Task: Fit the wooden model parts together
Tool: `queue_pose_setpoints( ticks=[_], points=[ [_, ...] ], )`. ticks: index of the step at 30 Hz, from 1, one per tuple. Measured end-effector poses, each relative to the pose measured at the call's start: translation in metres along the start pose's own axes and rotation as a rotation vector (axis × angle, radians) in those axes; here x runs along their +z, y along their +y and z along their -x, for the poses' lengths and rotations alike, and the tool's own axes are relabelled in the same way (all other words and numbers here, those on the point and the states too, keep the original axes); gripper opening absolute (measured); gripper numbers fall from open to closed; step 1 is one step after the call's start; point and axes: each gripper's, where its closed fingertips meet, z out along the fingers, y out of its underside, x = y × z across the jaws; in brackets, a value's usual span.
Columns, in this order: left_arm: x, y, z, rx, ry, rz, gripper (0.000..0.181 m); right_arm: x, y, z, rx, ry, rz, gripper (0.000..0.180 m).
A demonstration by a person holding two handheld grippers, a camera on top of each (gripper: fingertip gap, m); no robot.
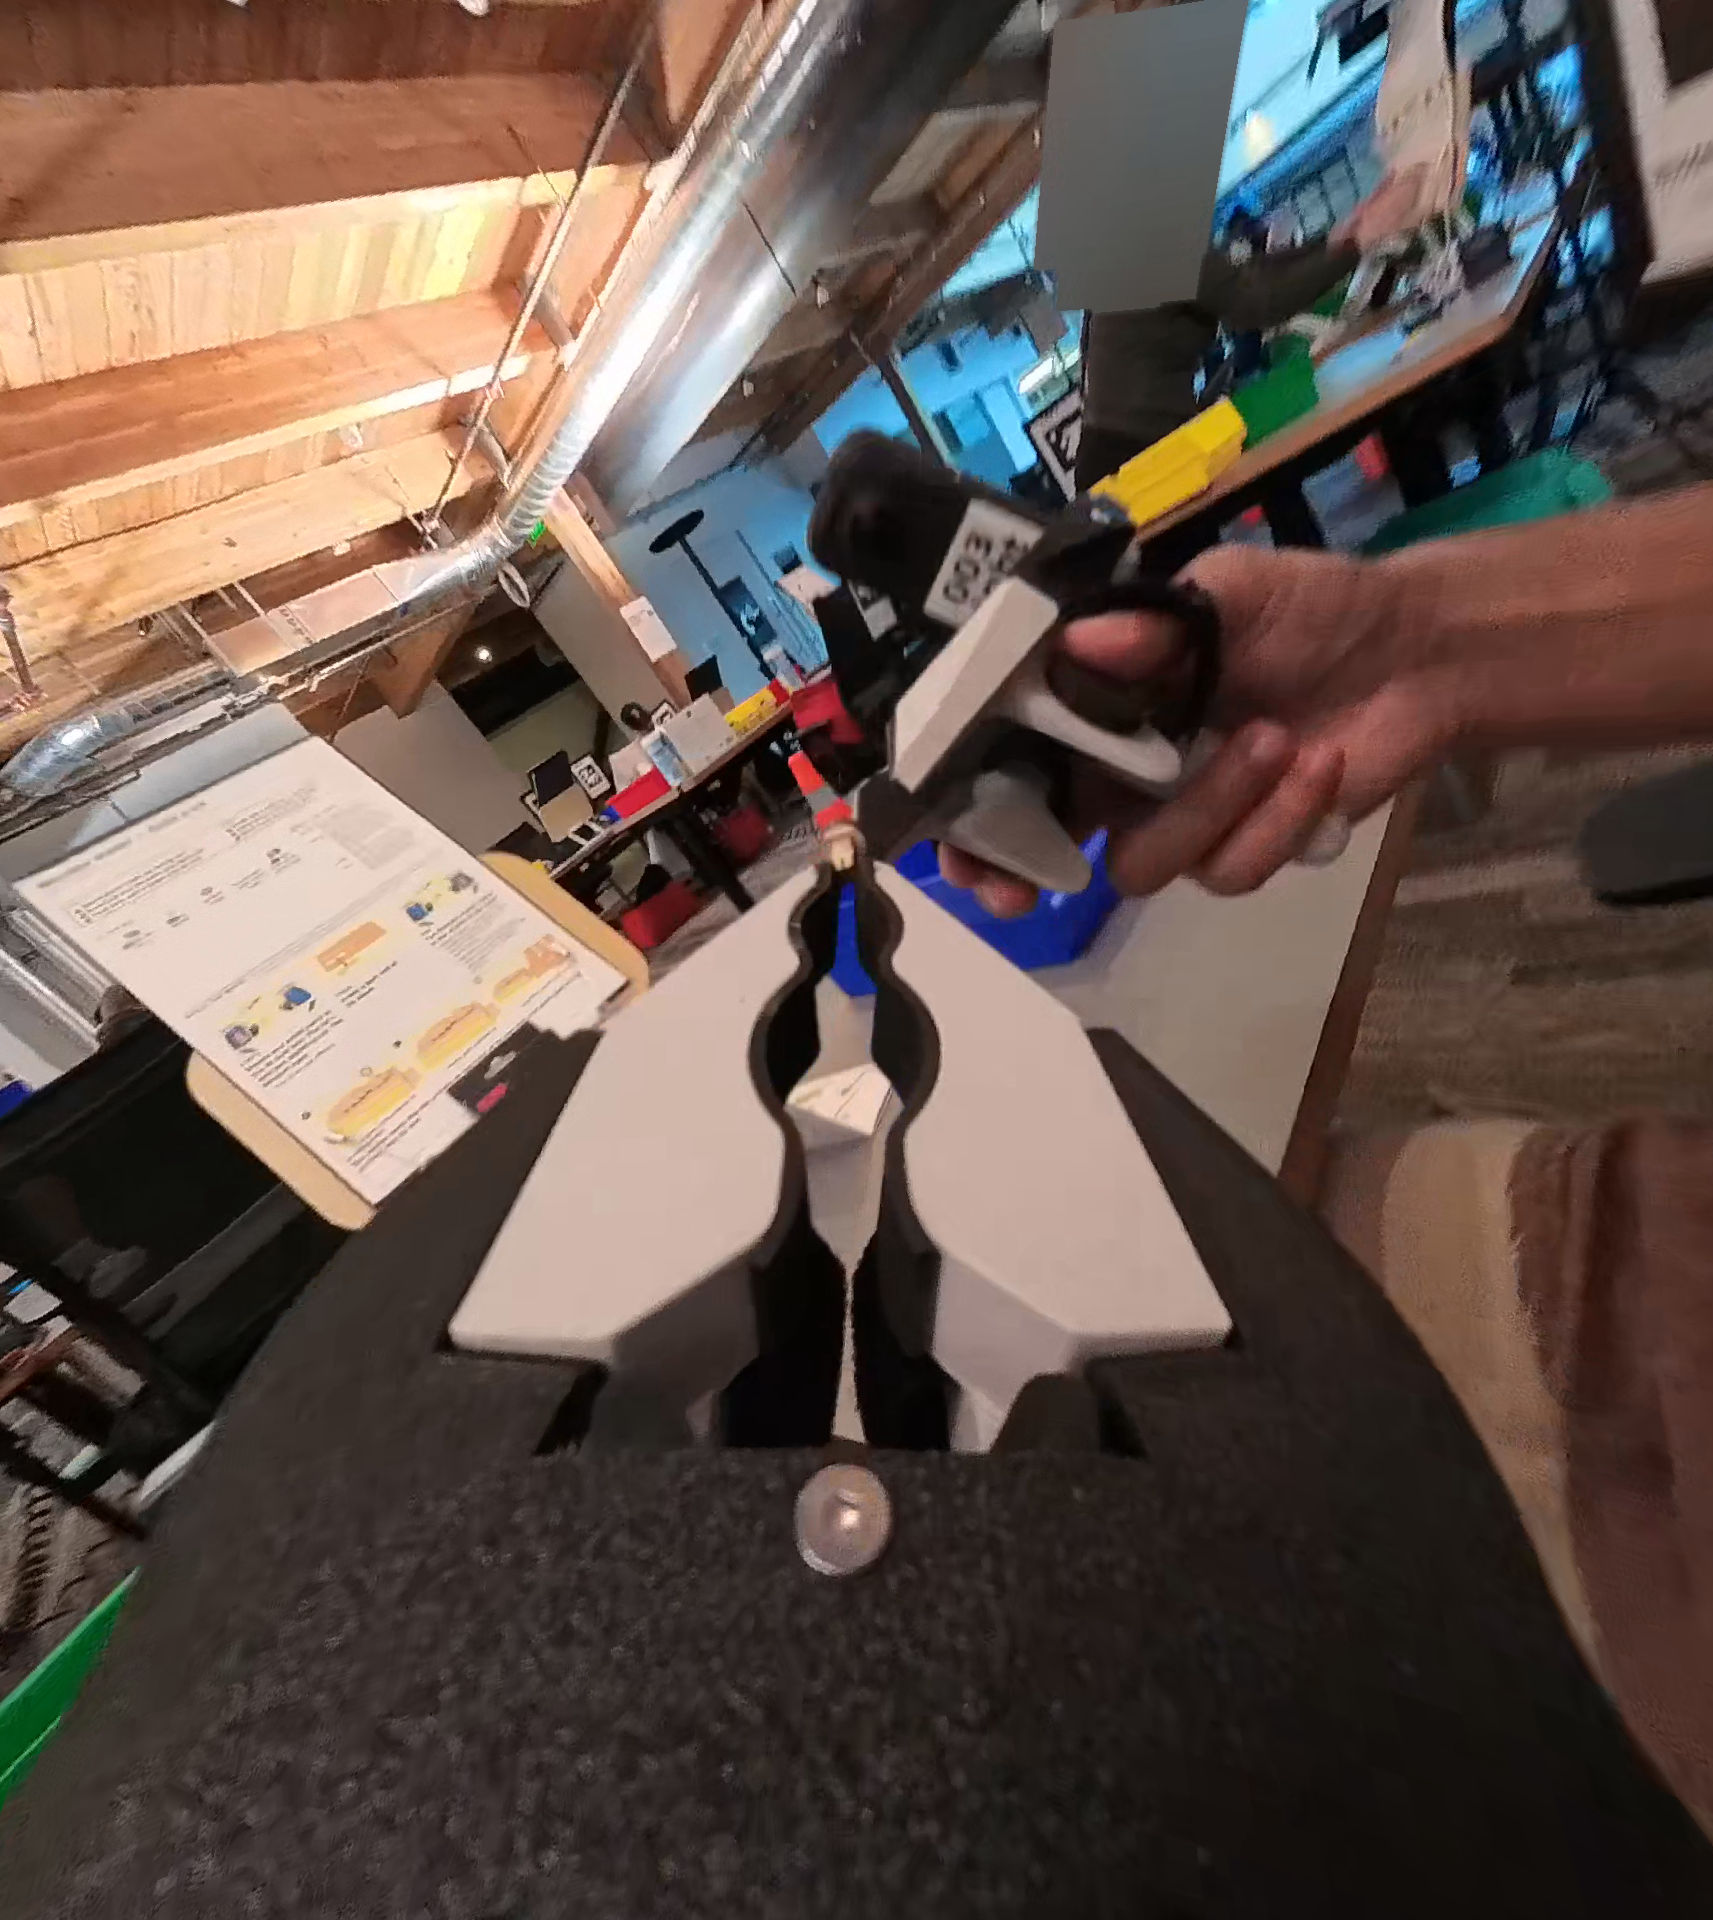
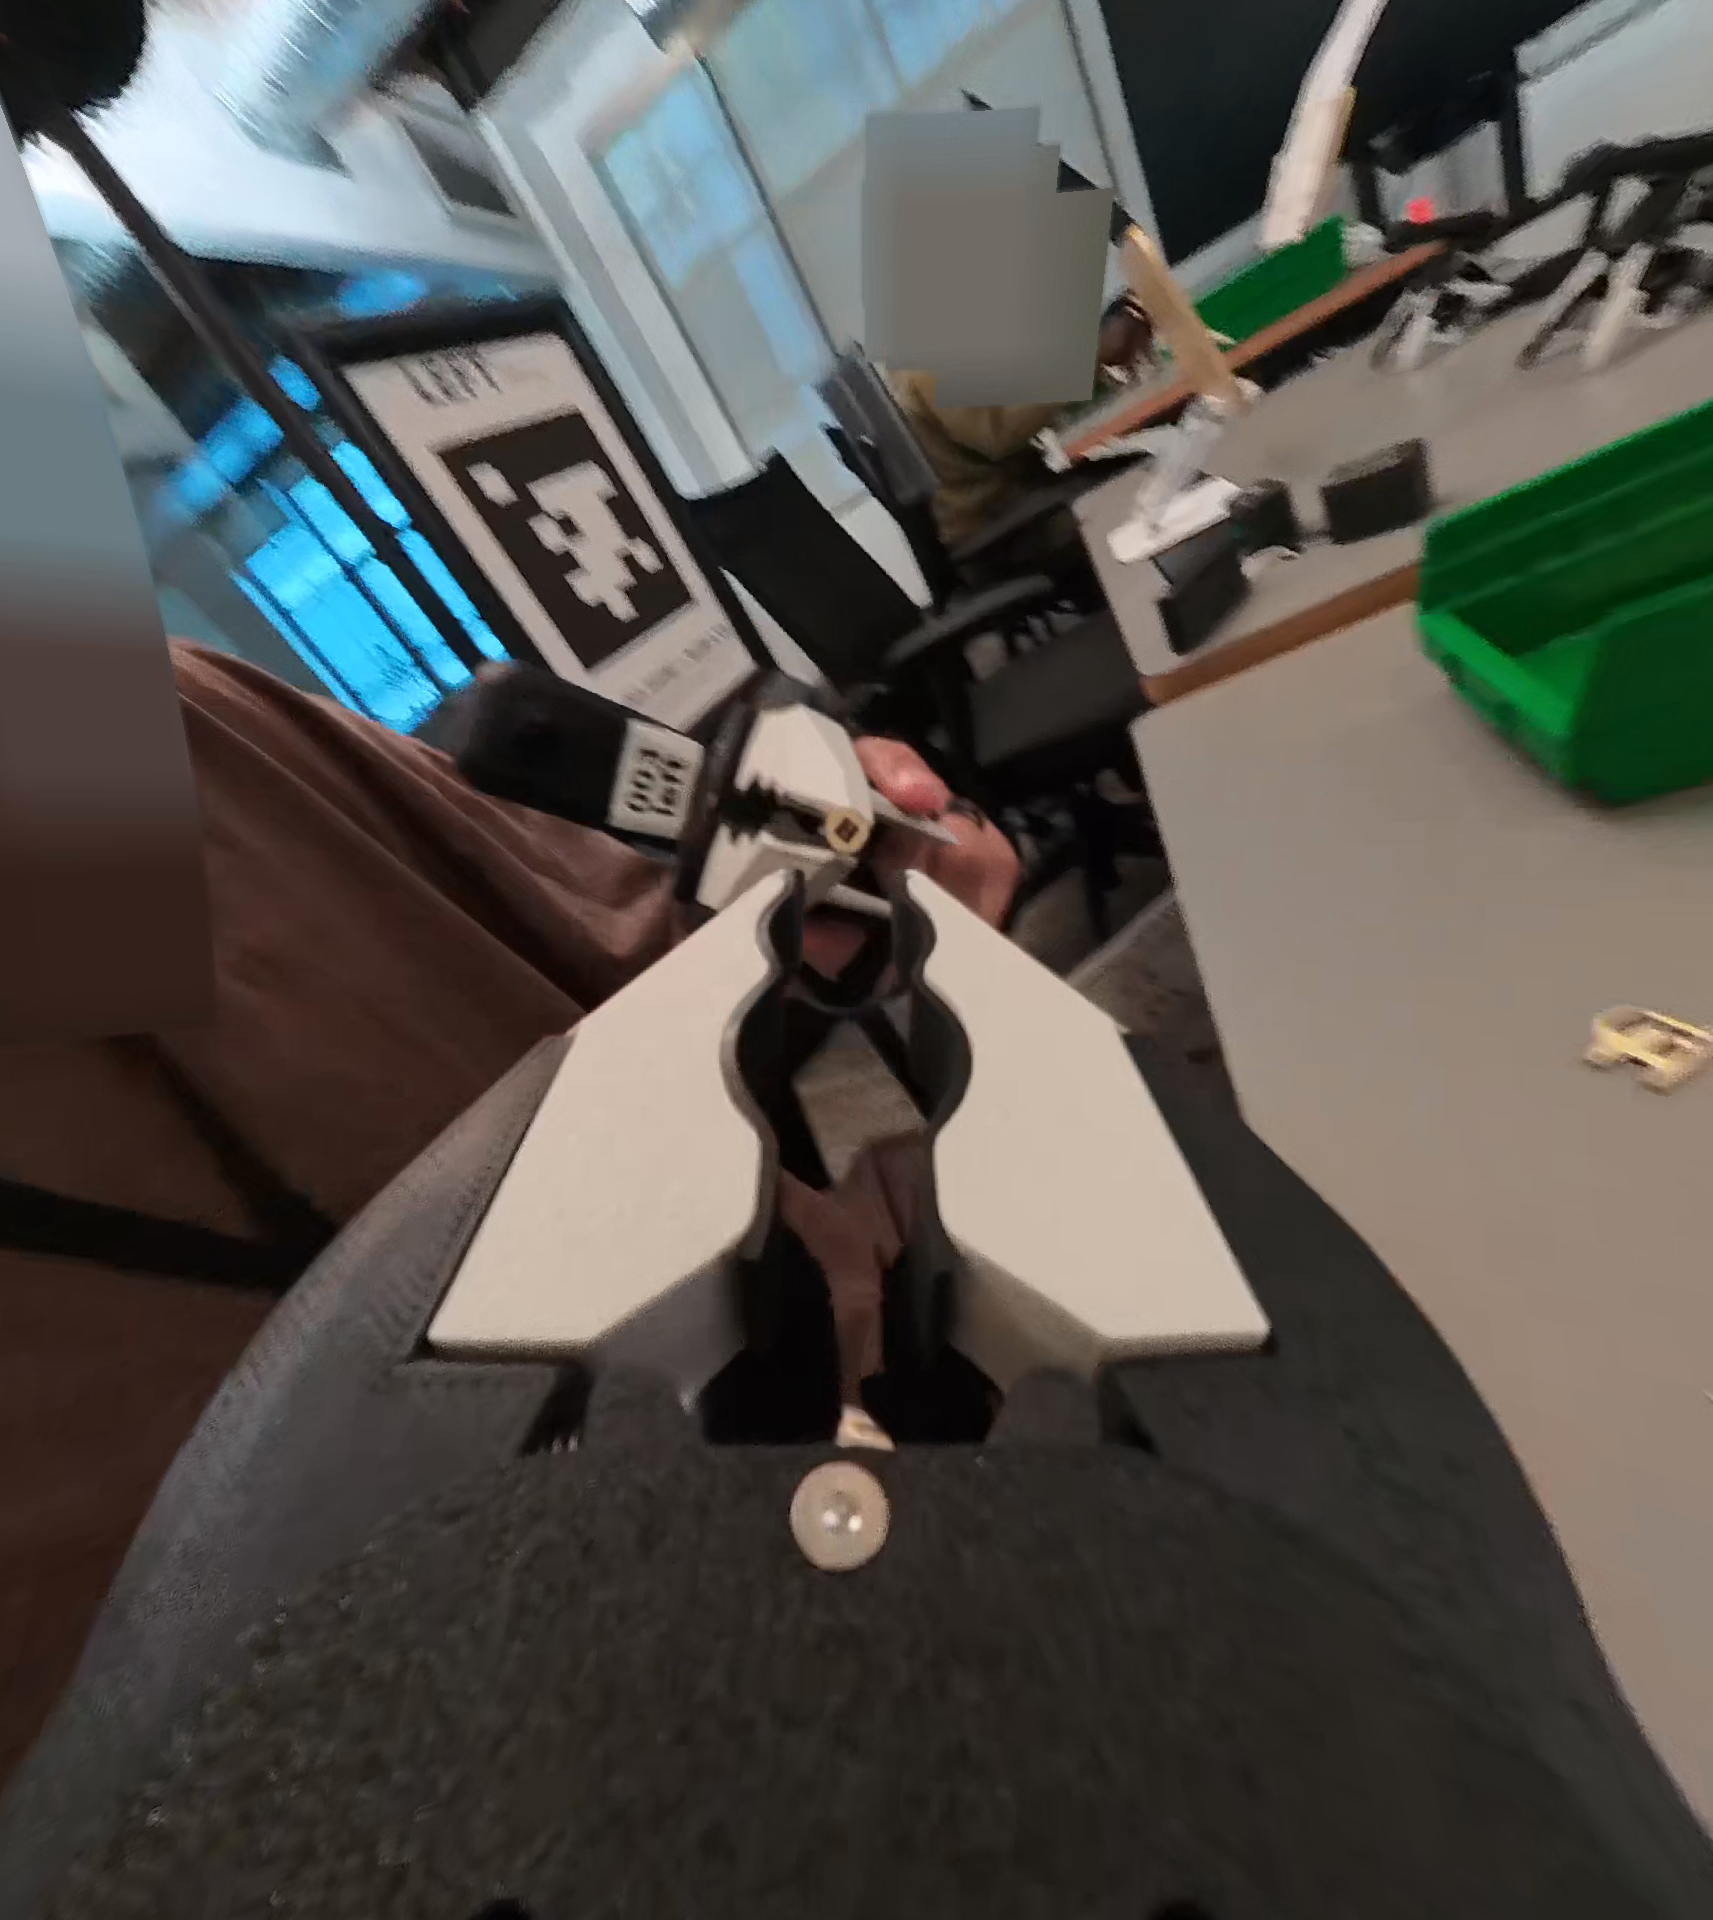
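- My left fingers [image 1: 844,888] are clenched on a small wooden peg [image 1: 839,854], which sticks out past their tips. An orange-and-red piece [image 1: 810,790] continues in line beyond it; I cannot tell whether the two are joined.
- My right fingers [image 2: 850,894] are slightly parted, and I see nothing in them.
- The two sets of tips almost meet, raised off the desk [image 2: 1454,1143]. The peg lies just beyond my right fingers, its pale end facing them, so its long axis points nearly straight at them. The right is the nearer one for taking it.
- More wooden parts [image 2: 1652,1049] lie well apart on the desk to the right, nearer than the green bin [image 2: 1610,644].
- Writing: each gripper carries a small white label, an instruction sheet [image 1: 332,956] stands to the left, and a black-and-white marker poster [image 2: 571,540] stands farther off.
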Motion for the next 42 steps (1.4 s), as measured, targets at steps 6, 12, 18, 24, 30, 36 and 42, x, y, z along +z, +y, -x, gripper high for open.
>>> queue_pose_setpoints(
  ticks=[6,12,18,24,30,36,42],
  points=[
    [0.014,0.050,-0.022,0.122,0.087,0.088,0.000,-0.012,0.030,-0.038,0.237,-0.091,-0.044,0.007],
    [0.022,0.080,-0.032,0.042,0.166,0.111,0.001,-0.020,0.055,-0.057,0.404,-0.185,-0.049,0.005],
    [0.025,0.096,-0.041,0.018,0.220,0.135,0.000,-0.021,0.063,-0.067,0.464,-0.181,-0.045,0.012],
    [0.026,0.099,-0.045,0.014,0.242,0.130,0.000,-0.022,0.068,-0.073,0.484,-0.149,-0.044,0.011],
    [0.025,0.100,-0.052,0.047,0.261,0.143,0.001,-0.019,0.070,-0.072,0.490,-0.159,-0.033,0.008],
    [0.026,0.104,-0.052,0.029,0.245,0.178,0.000,-0.020,0.071,-0.076,0.494,-0.132,-0.058,0.008],
    [0.027,0.106,-0.055,0.042,0.248,0.187,0.000,-0.021,0.073,-0.076,0.507,-0.133,-0.039,0.008]
  ],
)
